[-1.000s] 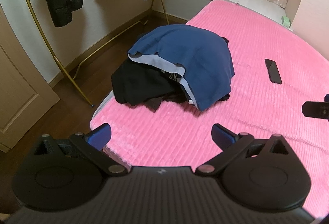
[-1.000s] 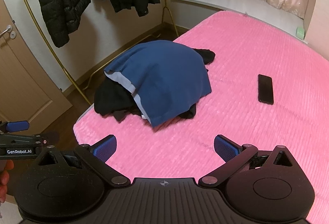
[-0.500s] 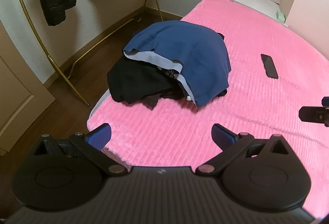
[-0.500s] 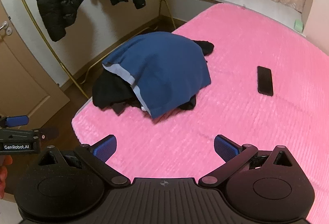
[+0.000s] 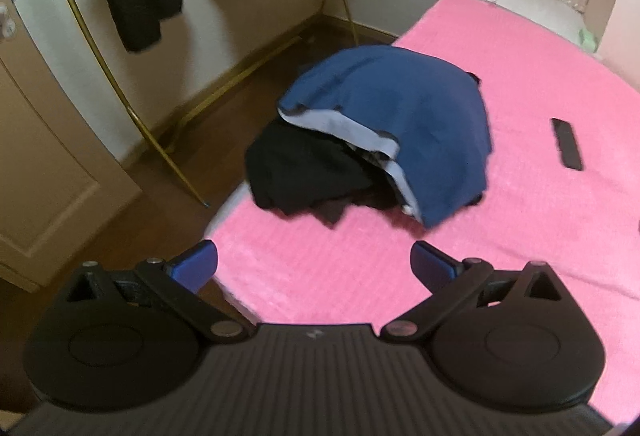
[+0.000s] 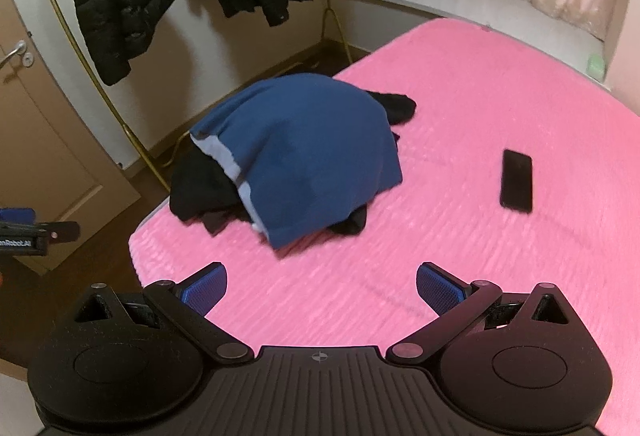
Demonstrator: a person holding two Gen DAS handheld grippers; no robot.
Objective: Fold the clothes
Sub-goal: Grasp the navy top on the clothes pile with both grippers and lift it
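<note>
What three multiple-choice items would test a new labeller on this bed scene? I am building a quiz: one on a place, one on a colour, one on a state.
1. Where does the phone lie?
A. on the pink bed cover, apart from the pile
B. on top of the pile
C. on the floor

2. What colour is the top garment of the pile?
A. red
B. blue
C. white

3. How do the left tool and right tool stand?
A. both shut on cloth
B. one open, one shut
C. both open, holding nothing

Key: 1 A, it rests on bare cover; 2 B, blue cloth drapes over black clothes; 3 C, both show wide gaps.
</note>
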